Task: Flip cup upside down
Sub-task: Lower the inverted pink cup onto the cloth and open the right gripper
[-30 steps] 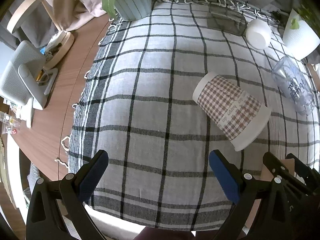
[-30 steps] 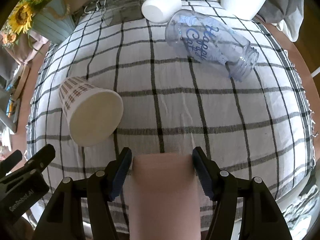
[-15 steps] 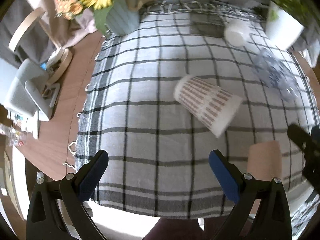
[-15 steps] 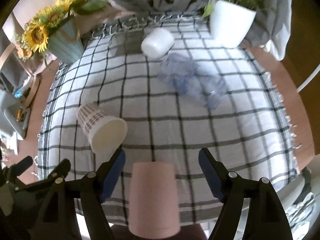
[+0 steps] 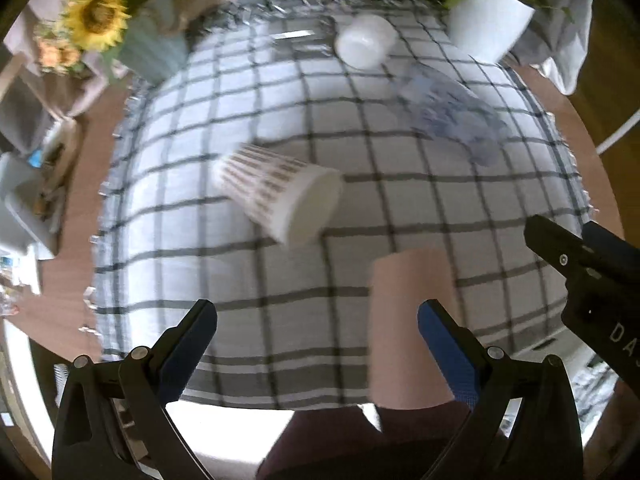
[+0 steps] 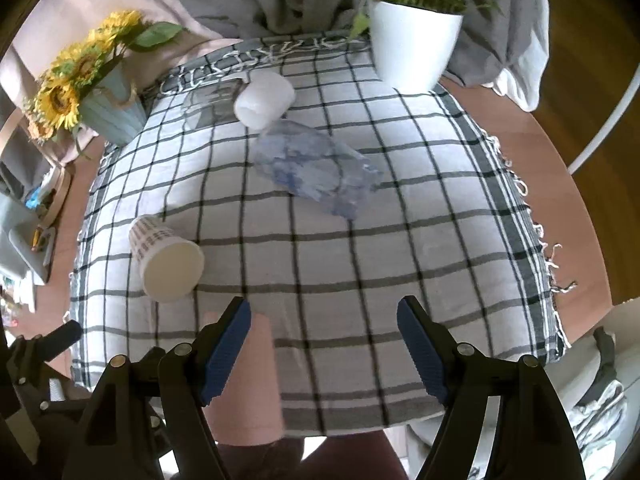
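Note:
A pink cup (image 5: 408,320) stands at the near edge of the checked tablecloth (image 5: 400,208); it also shows in the right wrist view (image 6: 248,380). My left gripper (image 5: 316,332) is open, with the pink cup just left of its right finger. My right gripper (image 6: 324,340) is open and empty, raised above the table, with the pink cup behind its left finger. A houndstooth paper cup (image 5: 276,192) lies on its side mid-table, also in the right wrist view (image 6: 164,256).
A clear bottle (image 6: 316,168) and a white cup (image 6: 264,98) lie on their sides further back. A white plant pot (image 6: 416,48) stands at the back right, a sunflower vase (image 6: 104,108) at the back left. Wooden table (image 6: 528,152) surrounds the cloth.
My right gripper let go of the pink cup, opened wide and pulled back and up. My left gripper swung right, so the pink cup now sits by its right finger.

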Demonstrator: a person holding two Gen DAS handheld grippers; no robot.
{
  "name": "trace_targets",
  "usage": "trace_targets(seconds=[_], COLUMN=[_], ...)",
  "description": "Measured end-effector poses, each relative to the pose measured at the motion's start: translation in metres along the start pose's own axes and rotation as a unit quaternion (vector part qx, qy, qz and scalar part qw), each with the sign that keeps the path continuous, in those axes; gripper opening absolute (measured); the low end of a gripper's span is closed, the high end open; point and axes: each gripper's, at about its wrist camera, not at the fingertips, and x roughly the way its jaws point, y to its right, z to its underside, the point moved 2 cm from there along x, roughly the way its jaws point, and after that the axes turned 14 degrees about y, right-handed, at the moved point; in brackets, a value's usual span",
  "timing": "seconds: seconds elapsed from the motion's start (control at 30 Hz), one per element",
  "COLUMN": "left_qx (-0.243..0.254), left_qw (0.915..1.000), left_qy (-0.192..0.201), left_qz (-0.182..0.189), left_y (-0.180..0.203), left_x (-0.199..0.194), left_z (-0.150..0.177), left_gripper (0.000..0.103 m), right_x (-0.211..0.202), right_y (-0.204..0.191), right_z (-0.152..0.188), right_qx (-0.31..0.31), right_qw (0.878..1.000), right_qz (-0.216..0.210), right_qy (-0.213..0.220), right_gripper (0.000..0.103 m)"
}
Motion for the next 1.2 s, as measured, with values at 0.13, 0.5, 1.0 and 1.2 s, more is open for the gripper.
trace_targets(seconds=[0.13,0.5,1.0,1.2], left_qx=[-0.009,-0.027,-0.059,-0.064], left_qw=[0.9995,0.9948,0.9977,0.9971], left_qy=[-0.024,-0.093,-0.027,0.039], left_qz=[0.021,0.031,0.022,0.012], left_y=[0.018,0.049,0.055,0.048], left_x=[0.015,0.062,0.034,0.014], left_z=[-0.004,-0.003,-0.025,-0.041], left_gripper=[0.102,0.079,0.065,0.064], right_x=[0.002,0.024,0.021,0.007], right_y=[0.021,0.066,0.085,0.085], right_z=[-0.001,0.006,-0.006,-0.022], right_qx=[0.015,0.039,0.042,0.026], right_qw=[1.0,0.998,0.999,1.0], right_qz=[0.003,0.016,-0.002,0.004], right_qy=[-0.003,-0.038,-0.02,0.018], right_gripper=[0.075,0.076,0.076,0.076])
